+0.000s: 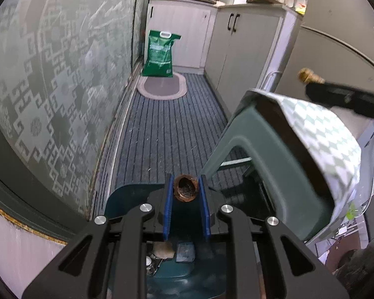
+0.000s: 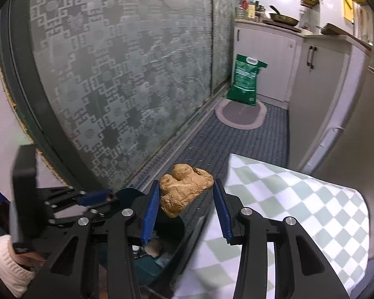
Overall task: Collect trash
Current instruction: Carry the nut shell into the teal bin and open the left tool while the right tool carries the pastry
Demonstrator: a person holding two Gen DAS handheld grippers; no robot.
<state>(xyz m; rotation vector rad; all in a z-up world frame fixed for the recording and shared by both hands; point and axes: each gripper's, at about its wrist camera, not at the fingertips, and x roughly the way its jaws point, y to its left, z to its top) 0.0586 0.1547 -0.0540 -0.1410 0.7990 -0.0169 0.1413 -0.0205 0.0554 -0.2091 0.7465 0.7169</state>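
Note:
My left gripper (image 1: 186, 182) is shut on a brown, hollow nut shell (image 1: 185, 189) and hangs over the open dark teal trash bin (image 1: 127, 196). Several scraps (image 1: 164, 249) lie inside the bin. In the right wrist view my right gripper (image 2: 187, 184) is shut on a tan knobbly lump like ginger root (image 2: 184, 191), just above the same bin (image 2: 167, 234). The left gripper (image 2: 99, 196) shows to its left, held by a hand in a white knit sleeve (image 2: 7, 266). The right gripper (image 1: 311, 84) appears at the upper right of the left wrist view.
A green stool (image 1: 274, 174) under a checked cloth (image 1: 324, 129) stands right beside the bin. A patterned glass door (image 1: 49, 74) runs along the left. Striped carpet (image 1: 172, 129) leads to an oval mat (image 1: 162, 87), a green bag (image 1: 159, 52) and white cabinets (image 1: 239, 57).

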